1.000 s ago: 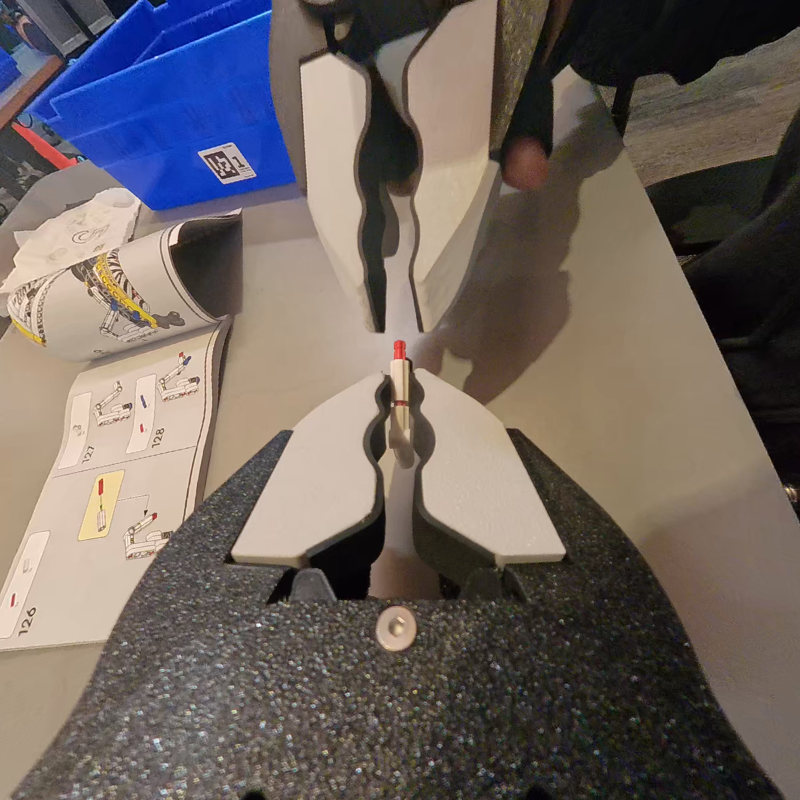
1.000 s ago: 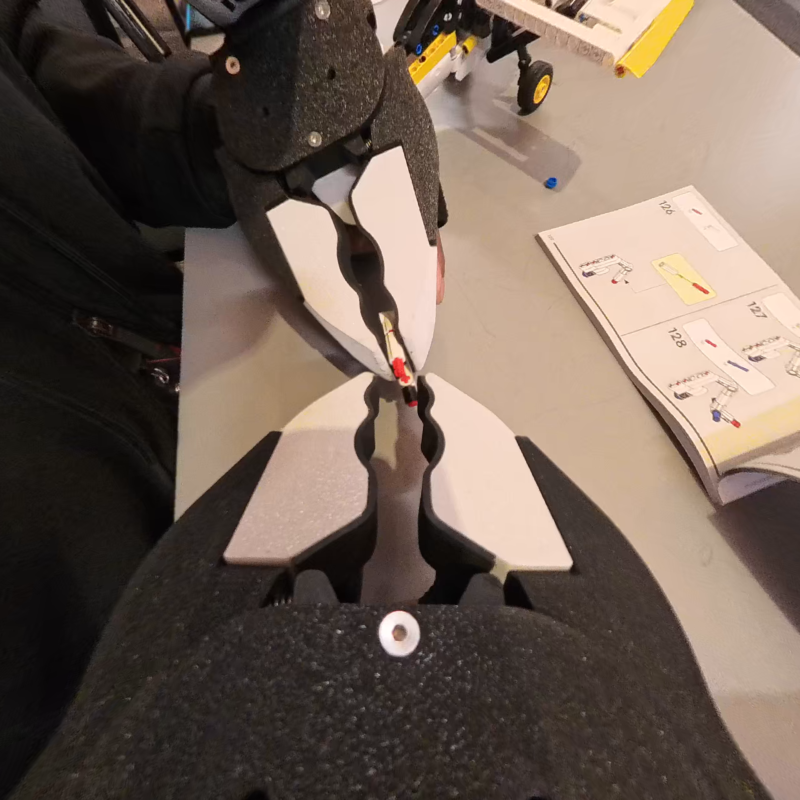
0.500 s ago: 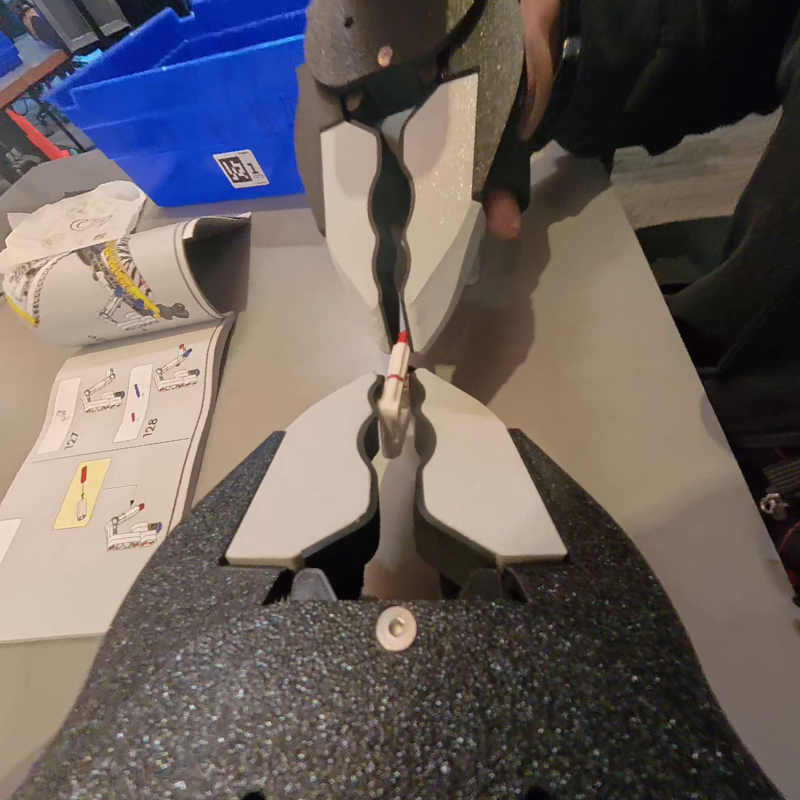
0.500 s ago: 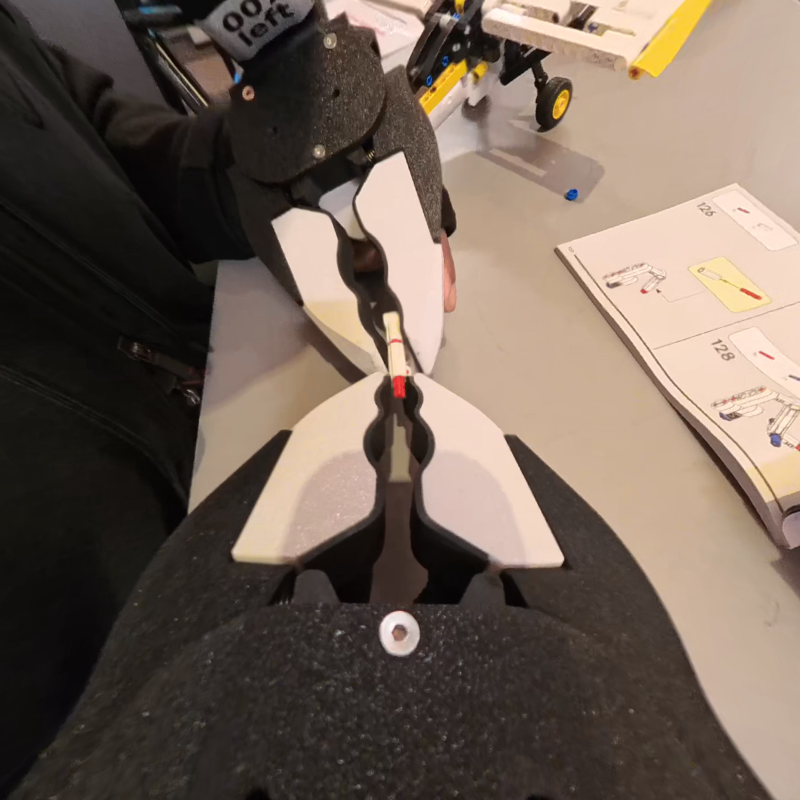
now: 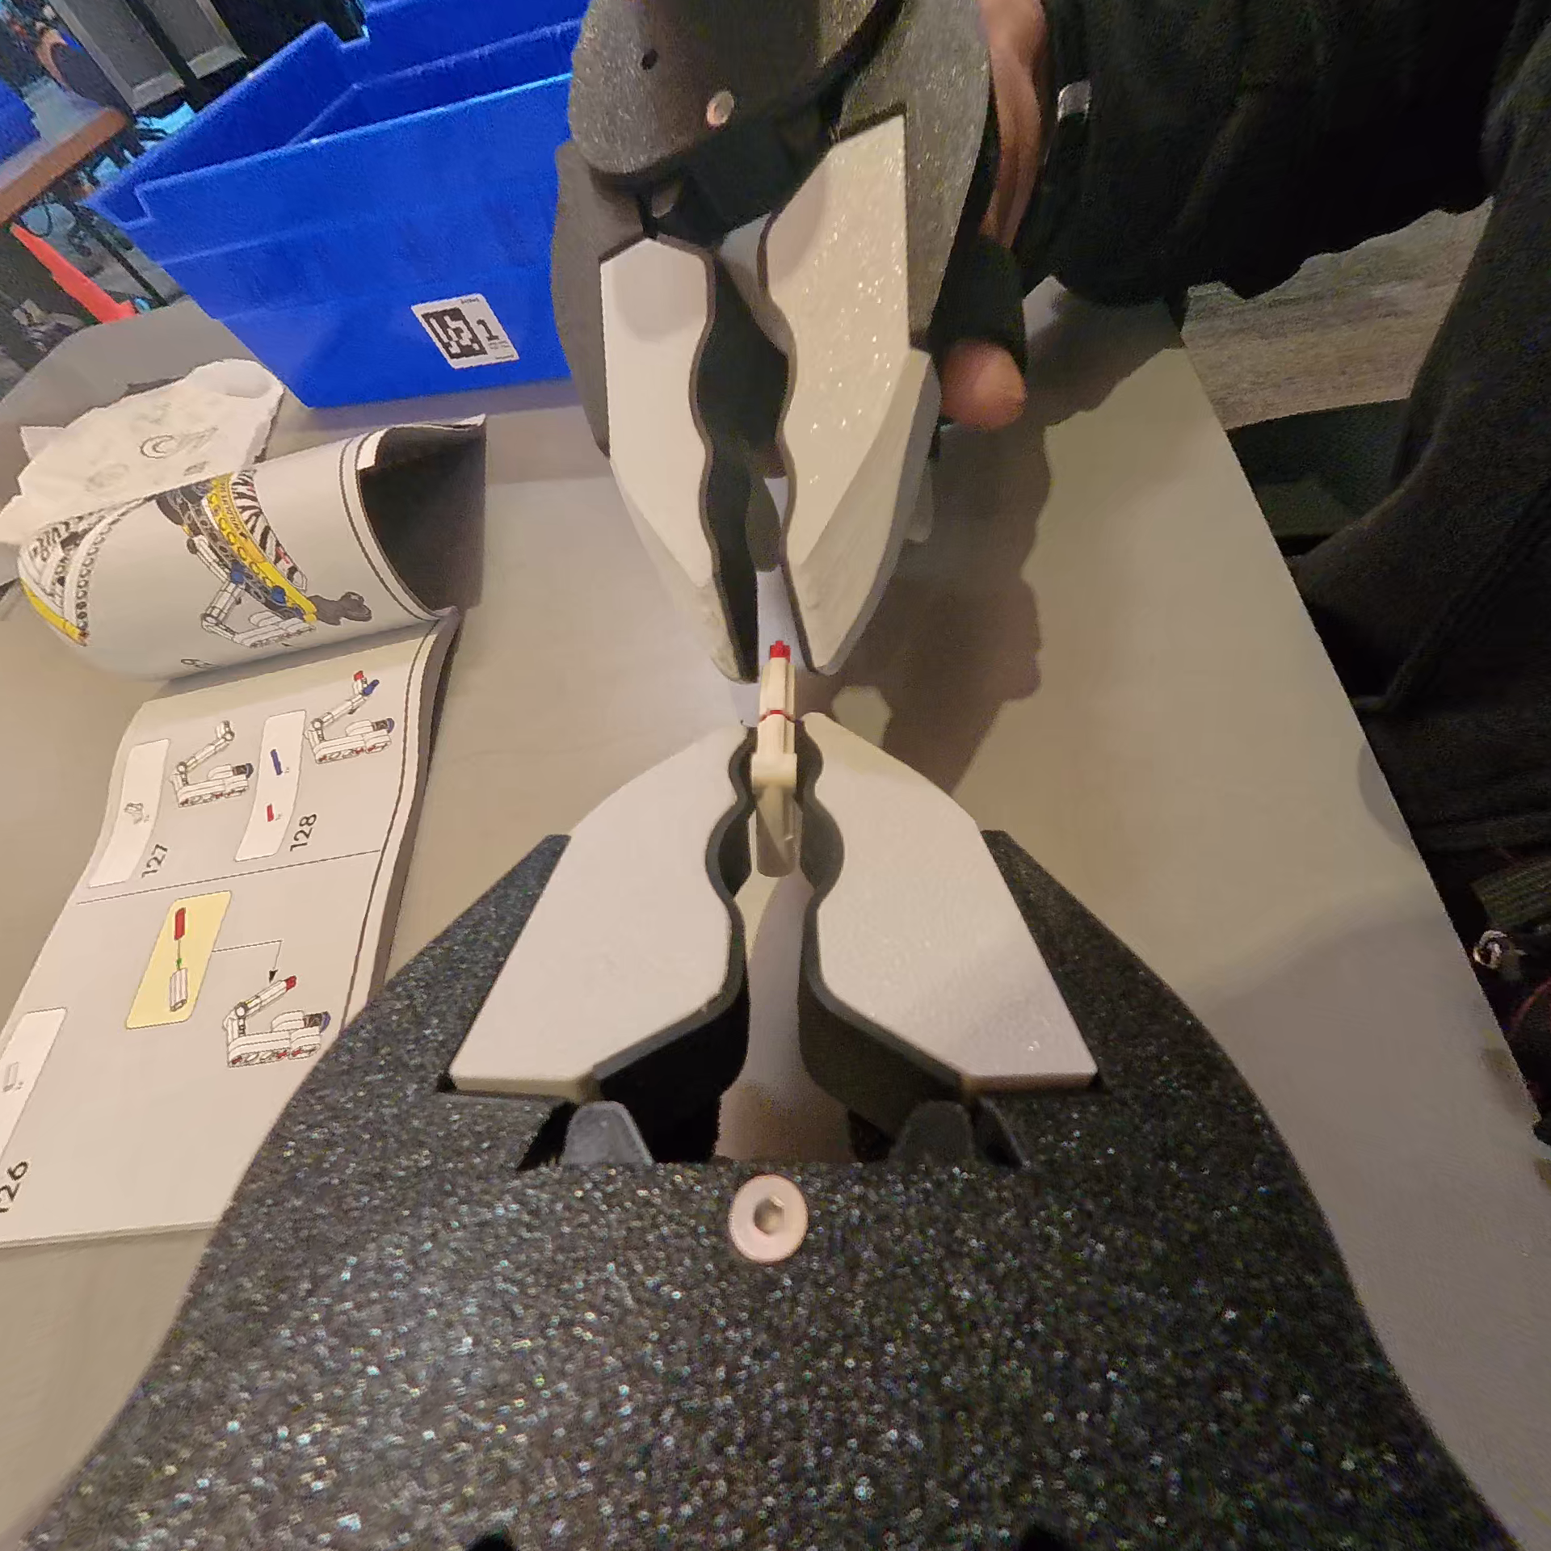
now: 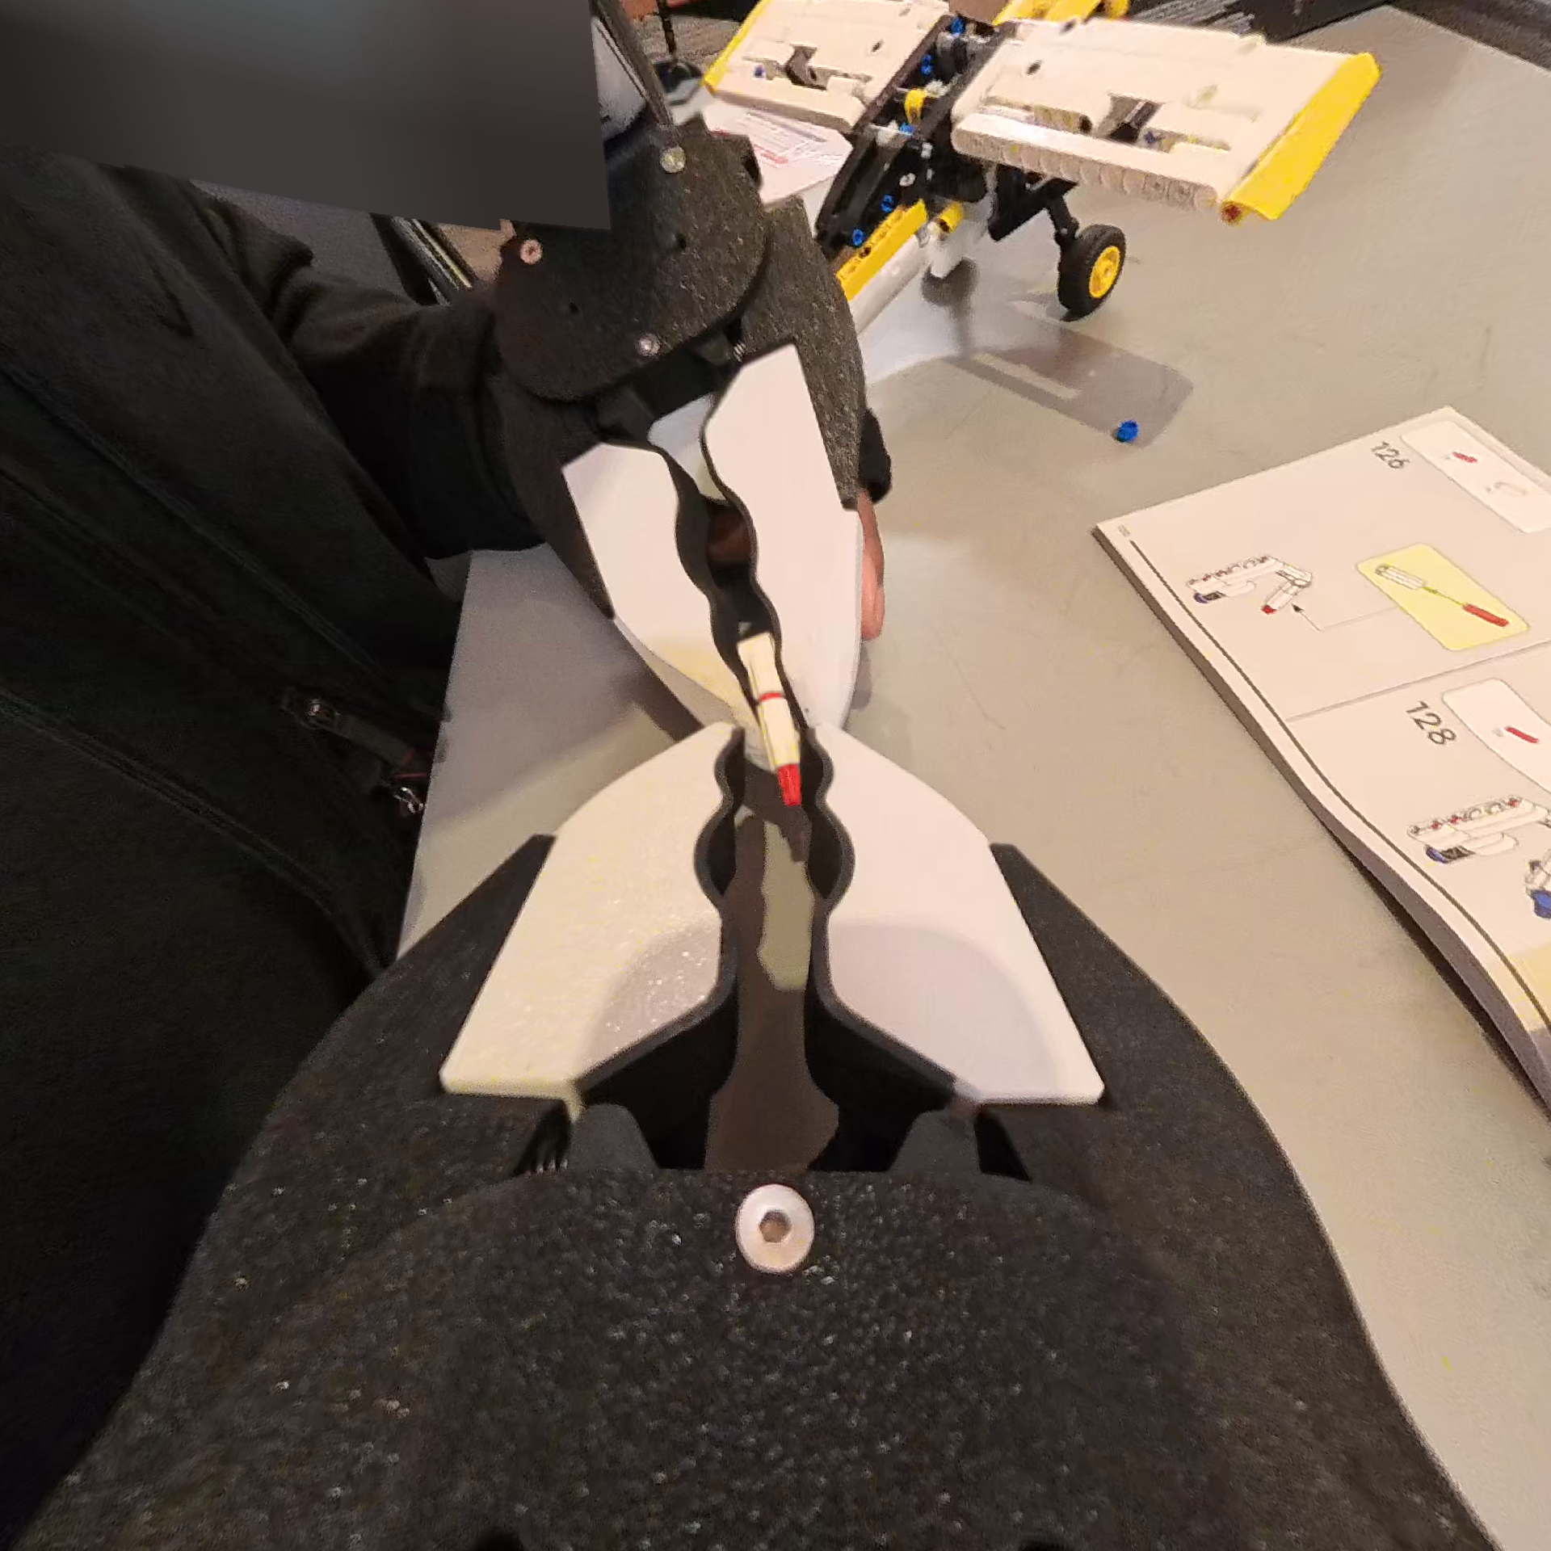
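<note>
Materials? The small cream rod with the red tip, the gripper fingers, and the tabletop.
Small cream rod with red tip: looks like moulded plastic, smooth with crisp edges. Left gripper's fingers: matte pale-grey plates with dark edging, probably printed plastic with rubbery lining. Grey tabletop: smooth satin, likely laminate; unsure.

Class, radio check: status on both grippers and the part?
Left gripper clamps white connector, red axle protruding. Right gripper open around axle tip. Instruction booklet beside.

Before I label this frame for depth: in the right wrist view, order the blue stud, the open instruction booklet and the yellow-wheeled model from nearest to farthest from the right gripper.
1. Open instruction booklet, on the right.
2. Blue stud, farther back, right.
3. Yellow-wheeled model, at the far end.
</note>
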Action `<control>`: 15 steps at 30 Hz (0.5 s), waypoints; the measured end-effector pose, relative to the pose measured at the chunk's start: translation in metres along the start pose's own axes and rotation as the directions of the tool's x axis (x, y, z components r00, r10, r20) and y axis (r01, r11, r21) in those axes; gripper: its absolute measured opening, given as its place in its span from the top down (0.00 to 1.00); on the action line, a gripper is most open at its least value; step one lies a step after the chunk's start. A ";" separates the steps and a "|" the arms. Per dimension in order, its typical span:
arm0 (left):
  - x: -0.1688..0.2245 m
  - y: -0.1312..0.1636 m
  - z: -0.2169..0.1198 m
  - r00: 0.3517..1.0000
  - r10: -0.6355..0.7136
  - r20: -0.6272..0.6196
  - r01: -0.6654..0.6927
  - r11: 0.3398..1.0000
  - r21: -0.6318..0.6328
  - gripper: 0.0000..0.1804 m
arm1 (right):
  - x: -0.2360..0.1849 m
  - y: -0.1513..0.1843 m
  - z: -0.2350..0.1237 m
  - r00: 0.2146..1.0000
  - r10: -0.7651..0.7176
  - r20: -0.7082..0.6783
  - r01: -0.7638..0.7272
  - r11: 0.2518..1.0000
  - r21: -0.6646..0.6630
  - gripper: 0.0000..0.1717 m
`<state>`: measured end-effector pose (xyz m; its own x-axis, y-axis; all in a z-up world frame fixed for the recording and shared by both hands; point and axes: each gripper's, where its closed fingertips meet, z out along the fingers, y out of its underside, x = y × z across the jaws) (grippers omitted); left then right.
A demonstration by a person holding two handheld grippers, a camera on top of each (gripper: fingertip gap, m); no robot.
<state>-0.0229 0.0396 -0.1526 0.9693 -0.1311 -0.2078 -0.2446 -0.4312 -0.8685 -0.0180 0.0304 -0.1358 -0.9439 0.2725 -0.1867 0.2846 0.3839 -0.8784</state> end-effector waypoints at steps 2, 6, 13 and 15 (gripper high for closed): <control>0.003 0.000 0.001 1.000 0.007 -0.010 -0.007 1.000 -0.001 0.96 | -0.002 0.003 0.004 1.000 -0.024 0.002 0.024 0.999 -0.031 0.93; 0.005 0.002 0.001 1.000 0.007 -0.019 -0.007 1.000 -0.006 0.96 | -0.001 0.009 0.008 0.997 -0.071 -0.005 0.071 0.994 -0.084 0.93; 0.006 -0.002 -0.004 0.998 -0.029 -0.051 0.031 0.999 0.043 0.96 | -0.001 0.013 0.004 0.989 -0.148 -0.001 0.147 0.981 -0.123 0.98; 0.008 -0.003 -0.005 0.998 -0.029 -0.062 0.032 0.998 0.049 0.96 | -0.002 0.013 0.003 0.982 -0.191 0.001 0.189 0.974 -0.122 0.98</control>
<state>-0.0150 0.0355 -0.1497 0.9726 -0.1741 -0.1543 -0.2121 -0.3910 -0.8956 -0.0127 0.0320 -0.1482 -0.9809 0.1937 -0.0160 0.1189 0.5329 -0.8378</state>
